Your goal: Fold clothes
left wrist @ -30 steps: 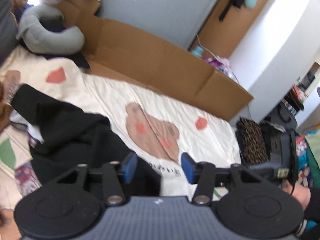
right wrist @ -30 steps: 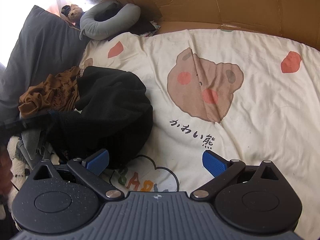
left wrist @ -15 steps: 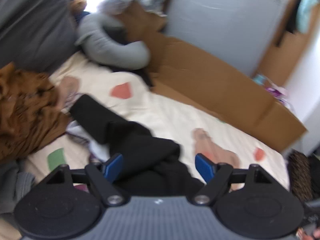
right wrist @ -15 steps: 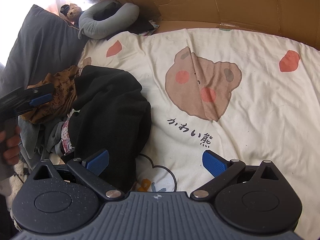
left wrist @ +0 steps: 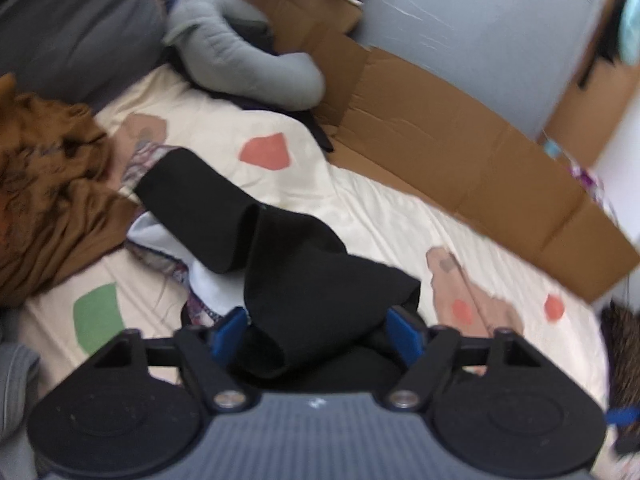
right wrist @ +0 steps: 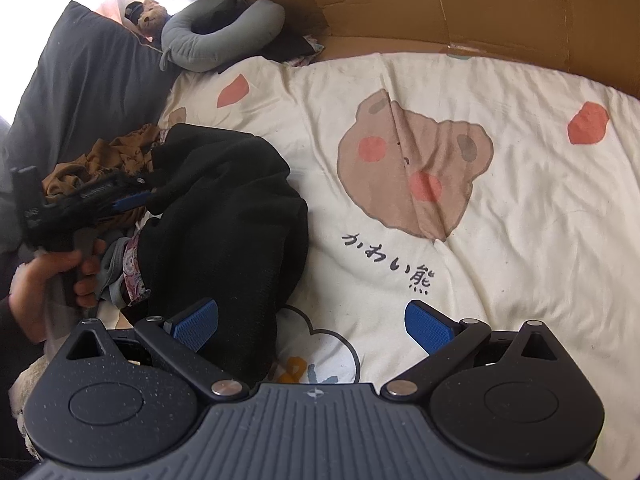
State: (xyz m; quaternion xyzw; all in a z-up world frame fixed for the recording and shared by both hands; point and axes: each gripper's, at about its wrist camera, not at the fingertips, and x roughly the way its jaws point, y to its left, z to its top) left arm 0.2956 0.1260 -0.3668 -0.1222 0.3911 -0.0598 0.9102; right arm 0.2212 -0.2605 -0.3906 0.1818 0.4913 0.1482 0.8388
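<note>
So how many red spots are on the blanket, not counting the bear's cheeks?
2 in the right wrist view: one red spot near the gray neck pillow, another red spot right of the bear. The black garment may hide more.

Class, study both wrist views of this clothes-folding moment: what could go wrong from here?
1. The left tool is closing around bunched black garment; it may pinch several layers, not one edge.
2. The patterned cloth lies tangled under it and could get dragged along.
3. The right tool hangs open, holding nothing down.

right gripper open over quilt | left gripper closing at black garment
</note>
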